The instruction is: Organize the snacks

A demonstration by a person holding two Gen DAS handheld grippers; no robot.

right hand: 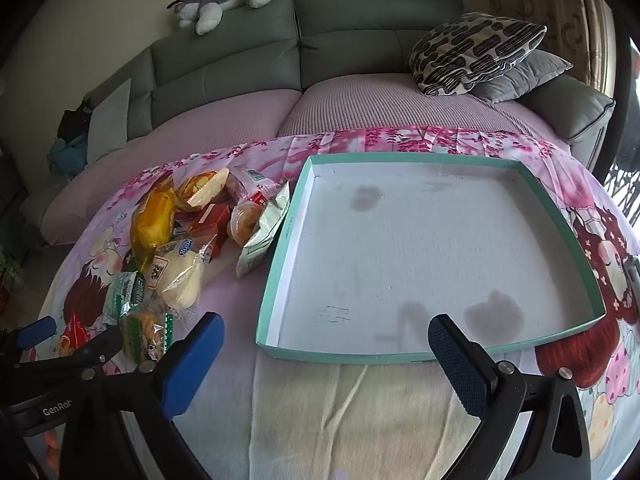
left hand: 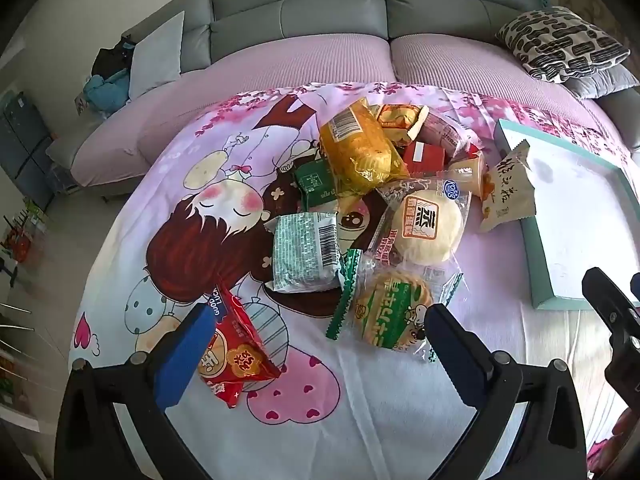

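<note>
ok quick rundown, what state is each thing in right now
shallow teal cardboard tray: empty, flat on the cloth
heap of wrapped snacks: loose beside the tray, none inside
red foil snack packet: lying apart from the heap, sealed
left gripper: jaws wide open, holding nothing
right gripper: jaws wide open, holding nothing

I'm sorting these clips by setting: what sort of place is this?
Most likely a home living room: a grey sectional sofa with a black-and-white patterned cushion, a grey-and-white plush dog on its backrest, and a pink cartoon-print cloth spread under the snacks.
</note>
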